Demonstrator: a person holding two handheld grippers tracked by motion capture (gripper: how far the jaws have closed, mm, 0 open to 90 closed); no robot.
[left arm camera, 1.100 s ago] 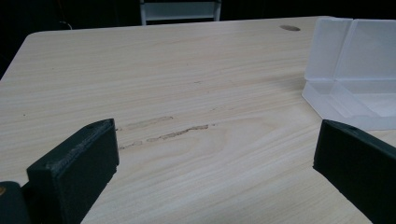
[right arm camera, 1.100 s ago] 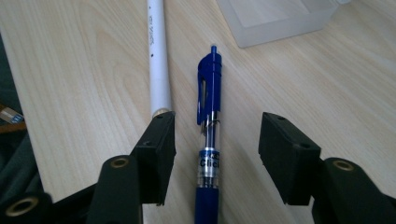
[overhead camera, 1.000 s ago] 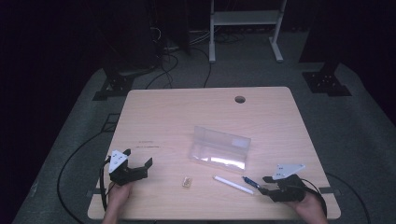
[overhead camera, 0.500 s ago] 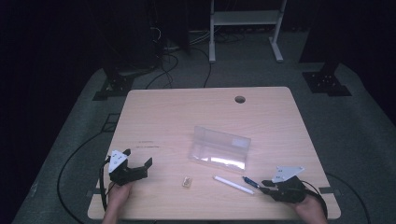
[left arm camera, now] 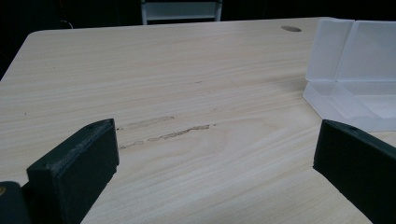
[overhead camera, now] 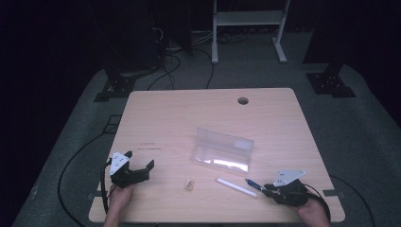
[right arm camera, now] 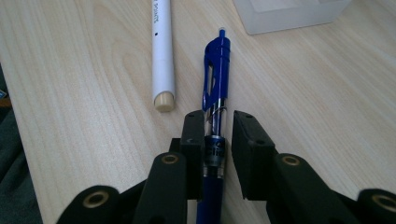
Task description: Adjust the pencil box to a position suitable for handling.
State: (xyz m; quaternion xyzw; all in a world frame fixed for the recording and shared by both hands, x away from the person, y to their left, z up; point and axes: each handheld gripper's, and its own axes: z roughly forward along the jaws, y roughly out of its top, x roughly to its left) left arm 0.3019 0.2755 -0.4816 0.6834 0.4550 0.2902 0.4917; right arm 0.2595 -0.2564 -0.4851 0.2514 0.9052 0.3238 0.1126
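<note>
A blue click pen (right arm camera: 215,70) lies on the wooden table near its front right, beside a white marker-like stick (right arm camera: 162,51). My right gripper (right arm camera: 218,126) straddles the pen's barrel. Its jaws have just been closing: the left pad touches the pen and a thin gap shows at the right pad. In the high view the pen (overhead camera: 253,184) sits at the tip of the right gripper (overhead camera: 267,189), with the white stick (overhead camera: 235,187) just left of it. My left gripper (overhead camera: 127,171) rests at the front left, open with nothing in it (left arm camera: 215,140).
A clear plastic case (overhead camera: 222,151) lies open at the table's middle, seen too from the left gripper (left arm camera: 355,70). A small tan object (overhead camera: 189,184) sits left of the white stick. A cable hole (overhead camera: 243,100) is near the far edge.
The right gripper's jaws have narrowed around the blue pen. Both hands stay where they were, and nothing else has moved.
</note>
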